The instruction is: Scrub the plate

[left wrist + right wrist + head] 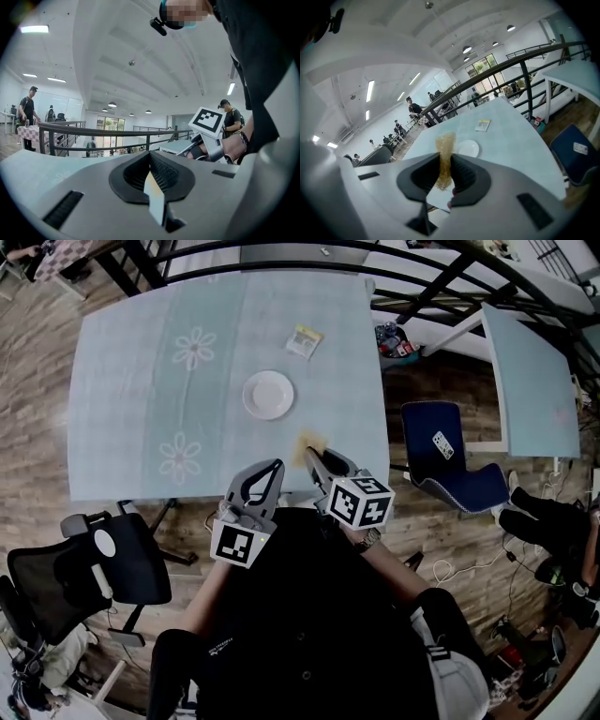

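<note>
A white plate [268, 395] lies empty near the middle of the pale blue table [131, 381]; it also shows in the right gripper view, as the plate [468, 148] just beyond the jaws. My right gripper [315, 456] hovers over the table's near edge, short of the plate, shut on a golden-brown scrub pad [309, 442]. The pad [445, 150] sticks up between the jaws of the right gripper [446, 174]. My left gripper [273, 469] is held beside it, jaws together and empty. In its own view the left gripper [151, 169] points up toward the ceiling.
A small packet [304, 340] lies on the table beyond the plate. A black office chair [94, 568] stands at the near left, a blue chair [450, 460] at the right. A second table [530, 381] and a dark railing [441, 282] are at the far right.
</note>
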